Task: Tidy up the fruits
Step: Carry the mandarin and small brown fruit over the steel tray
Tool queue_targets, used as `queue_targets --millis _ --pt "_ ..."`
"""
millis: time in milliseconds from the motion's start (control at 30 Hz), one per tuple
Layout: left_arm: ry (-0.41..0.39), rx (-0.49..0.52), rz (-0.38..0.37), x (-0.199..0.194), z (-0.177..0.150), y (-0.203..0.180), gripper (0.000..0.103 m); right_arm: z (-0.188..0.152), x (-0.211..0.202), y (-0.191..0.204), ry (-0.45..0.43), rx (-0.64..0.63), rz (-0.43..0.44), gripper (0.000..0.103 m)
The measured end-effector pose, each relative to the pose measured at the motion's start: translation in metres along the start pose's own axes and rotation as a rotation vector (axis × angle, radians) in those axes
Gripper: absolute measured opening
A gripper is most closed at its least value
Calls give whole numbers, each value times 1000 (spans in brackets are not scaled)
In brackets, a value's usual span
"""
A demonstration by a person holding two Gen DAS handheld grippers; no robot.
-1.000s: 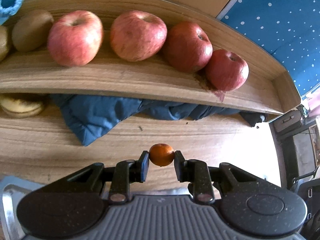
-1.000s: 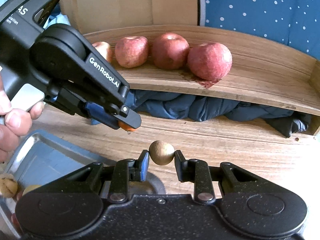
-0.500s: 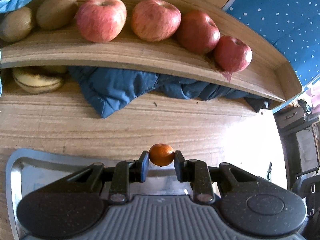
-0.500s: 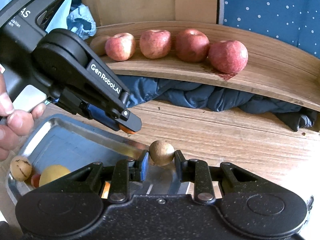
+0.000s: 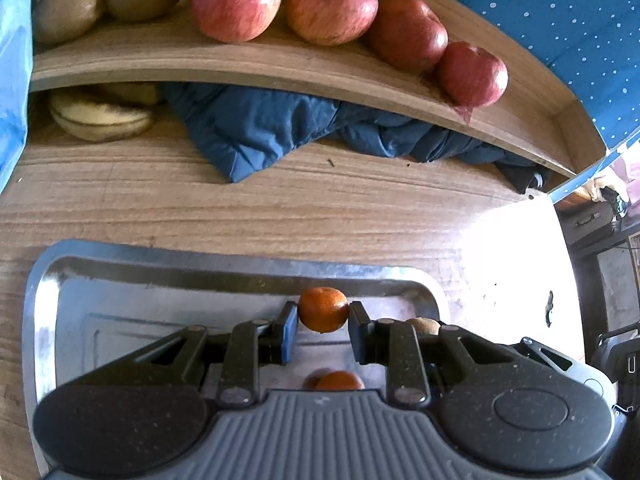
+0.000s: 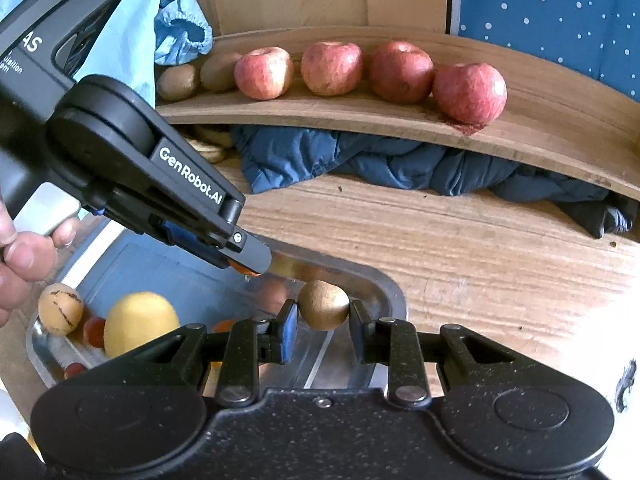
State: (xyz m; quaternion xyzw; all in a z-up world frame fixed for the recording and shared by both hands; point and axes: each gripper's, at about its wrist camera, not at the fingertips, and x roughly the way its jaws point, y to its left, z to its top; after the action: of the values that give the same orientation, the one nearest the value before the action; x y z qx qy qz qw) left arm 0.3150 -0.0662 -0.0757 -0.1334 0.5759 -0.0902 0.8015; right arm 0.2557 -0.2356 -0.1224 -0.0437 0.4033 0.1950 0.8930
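Orange against steel: a small mandarin (image 5: 323, 309) is pinched between the narrowed jaws of the left gripper (image 5: 323, 314) and is held above the far rim of the metal tray (image 5: 60, 280), apparently so that it can be set down among the loose fruit there. A brown round fruit (image 6: 323, 305), perhaps a longan, is clamped likewise in the right gripper (image 6: 323, 312), over the tray's right corner. Four apples (image 6: 331, 68) are lined along the wooden shelf (image 6: 540, 112) with kiwis (image 6: 178, 82) beside them, sorted by kind, it seems. A yellow fruit (image 6: 140, 322) already lies in the tray.
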Motion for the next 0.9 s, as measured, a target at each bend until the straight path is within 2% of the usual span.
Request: queue_targets --millis 467,900 --pt "-13 -28 20 -10 -9 11 29 -2 -6 11 1 -25 21 29" --pt "-35 -98 70 -21 -15 40 29 9 4 33 5 -88 76 29"
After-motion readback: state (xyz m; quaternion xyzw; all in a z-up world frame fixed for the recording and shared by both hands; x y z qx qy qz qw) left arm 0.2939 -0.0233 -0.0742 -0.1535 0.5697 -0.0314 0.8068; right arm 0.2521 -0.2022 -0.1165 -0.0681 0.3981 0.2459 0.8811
